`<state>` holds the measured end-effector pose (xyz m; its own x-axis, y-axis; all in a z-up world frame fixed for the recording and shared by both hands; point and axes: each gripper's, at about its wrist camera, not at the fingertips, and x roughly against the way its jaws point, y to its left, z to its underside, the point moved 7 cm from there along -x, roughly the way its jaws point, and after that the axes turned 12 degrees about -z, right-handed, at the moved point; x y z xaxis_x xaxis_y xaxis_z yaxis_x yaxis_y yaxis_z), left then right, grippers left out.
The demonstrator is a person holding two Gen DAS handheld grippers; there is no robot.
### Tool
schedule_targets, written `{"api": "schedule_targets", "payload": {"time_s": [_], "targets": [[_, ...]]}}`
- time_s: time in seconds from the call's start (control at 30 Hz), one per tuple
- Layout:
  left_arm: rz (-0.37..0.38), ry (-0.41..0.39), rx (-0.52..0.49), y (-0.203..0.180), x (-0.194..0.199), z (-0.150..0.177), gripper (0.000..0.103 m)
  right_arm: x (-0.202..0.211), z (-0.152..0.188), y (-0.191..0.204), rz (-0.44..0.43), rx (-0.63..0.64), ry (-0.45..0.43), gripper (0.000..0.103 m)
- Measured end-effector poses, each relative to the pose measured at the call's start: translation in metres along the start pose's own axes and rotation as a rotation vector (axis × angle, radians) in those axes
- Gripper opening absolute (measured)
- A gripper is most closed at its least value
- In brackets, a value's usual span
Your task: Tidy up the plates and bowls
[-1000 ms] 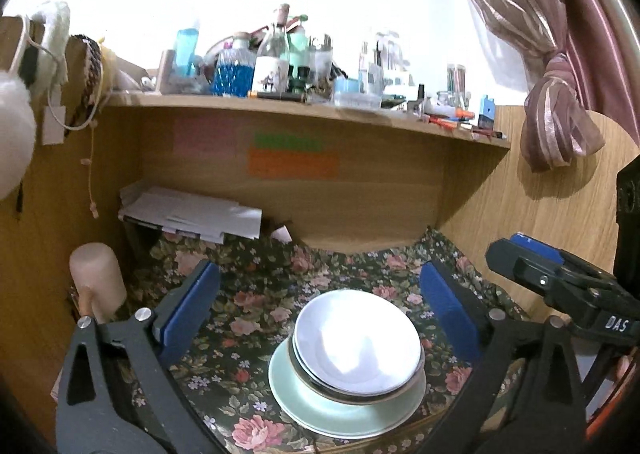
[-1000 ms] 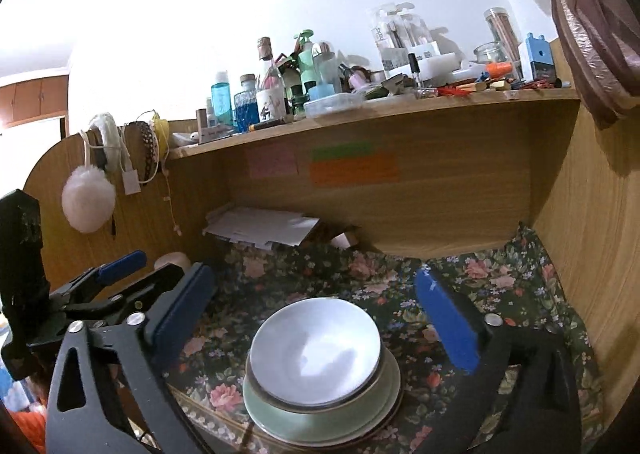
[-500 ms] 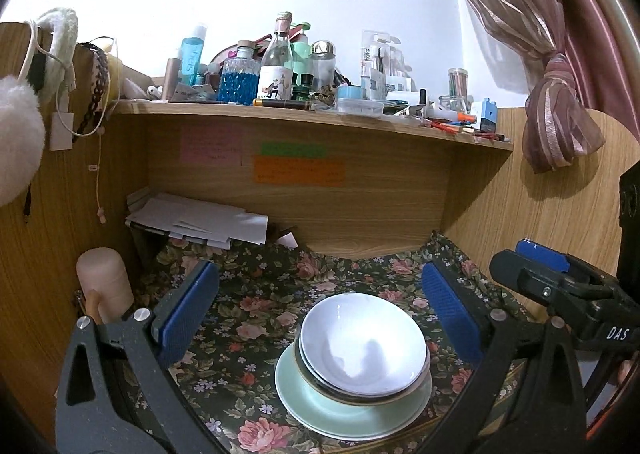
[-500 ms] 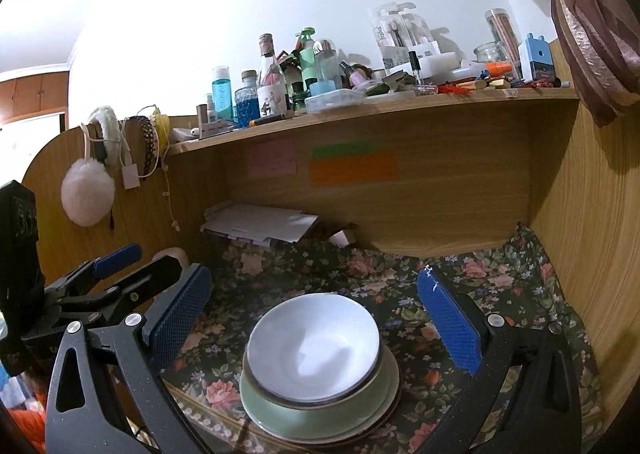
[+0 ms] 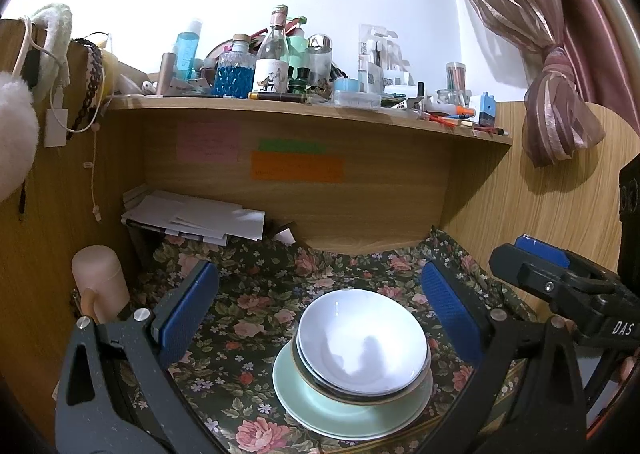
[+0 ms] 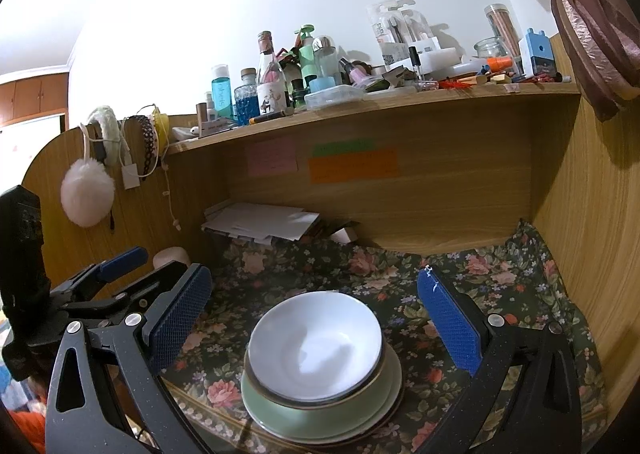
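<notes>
Lying across the desk, the floral cloth [image 5: 256, 318] is offering open room left of and beyond the stack, while wooden walls are closing in at both sides. Sitting near its front edge, the green plate [image 5: 320, 410] is carrying the white bowl [image 5: 362, 342] nested on a rimmed dish. Stacking is looking finished; any next move is calling for retreat or a rim grasp. Hovering empty, the left gripper [image 5: 316, 306] and right gripper [image 6: 316, 314] are keeping fingers spread wide.
</notes>
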<state>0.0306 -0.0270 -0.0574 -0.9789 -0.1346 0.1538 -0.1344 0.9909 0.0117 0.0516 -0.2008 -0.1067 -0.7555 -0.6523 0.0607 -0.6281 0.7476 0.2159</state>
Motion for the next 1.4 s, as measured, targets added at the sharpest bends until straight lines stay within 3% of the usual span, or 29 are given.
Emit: {"api": "schedule_targets", "payload": {"time_s": [1.4], "targets": [[0.038, 0.009, -0.004, -0.0018, -0.003, 0.0028, 0.103, -0.0004, -0.0008, 0.004, -0.015, -0.001, -0.002, 0.103]]}}
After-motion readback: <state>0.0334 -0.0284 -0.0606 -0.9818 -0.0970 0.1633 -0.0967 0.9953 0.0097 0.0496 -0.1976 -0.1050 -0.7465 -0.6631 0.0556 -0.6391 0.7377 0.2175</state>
